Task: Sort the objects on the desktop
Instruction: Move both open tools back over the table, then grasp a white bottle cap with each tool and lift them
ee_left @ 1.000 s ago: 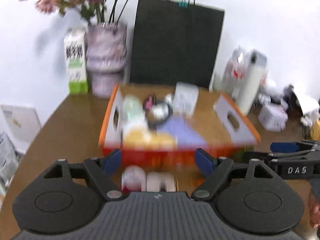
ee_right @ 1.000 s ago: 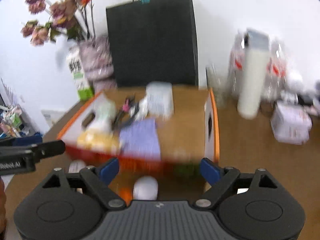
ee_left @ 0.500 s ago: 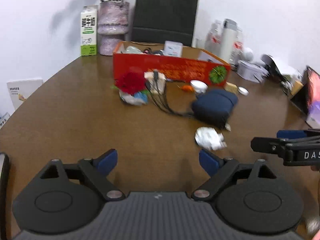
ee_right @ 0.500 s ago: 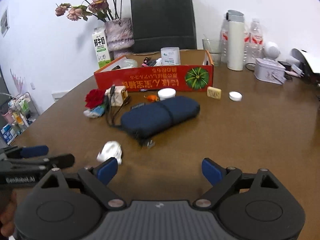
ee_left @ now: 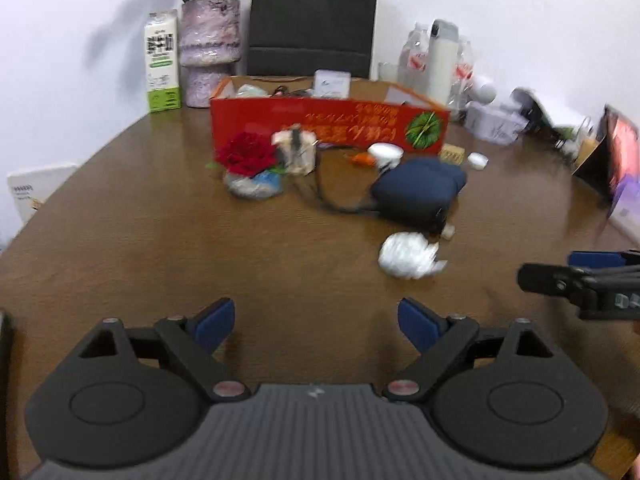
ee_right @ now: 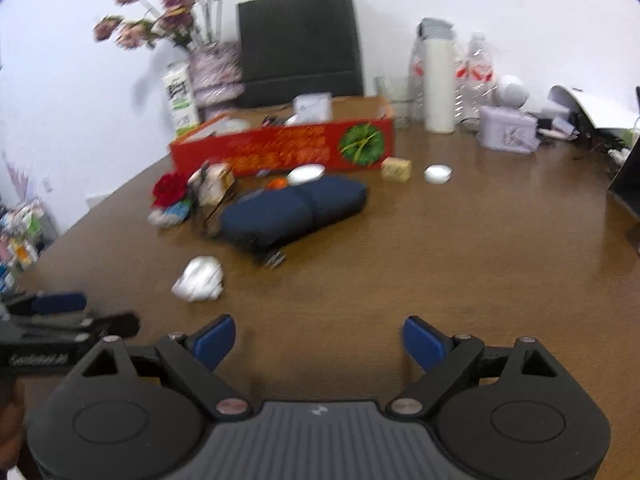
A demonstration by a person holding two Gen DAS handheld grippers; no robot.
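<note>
A red cardboard box [ee_left: 328,126] [ee_right: 280,148] holding small items stands at the back of the brown table. In front of it lie a red flower [ee_left: 248,154], a small beige box with a black cable [ee_left: 298,152], a white lid [ee_left: 385,152], a dark blue pouch [ee_left: 420,190] [ee_right: 296,208] and a crumpled white paper ball [ee_left: 406,256] [ee_right: 200,278]. My left gripper [ee_left: 316,322] is open and empty, near the front of the table. My right gripper [ee_right: 319,340] is open and empty, to its right.
A milk carton [ee_left: 162,62], a vase of flowers [ee_left: 210,50] and a black paper bag [ee_left: 312,20] stand behind the box. Bottles and a white flask [ee_right: 438,80], a lilac tin [ee_right: 508,132], a small wooden block [ee_right: 396,169] and a white cap [ee_right: 437,173] are at the right.
Both grippers have pulled back from right above the red box to the near part of the table, then shifted slightly forward. Both stay open and empty.
</note>
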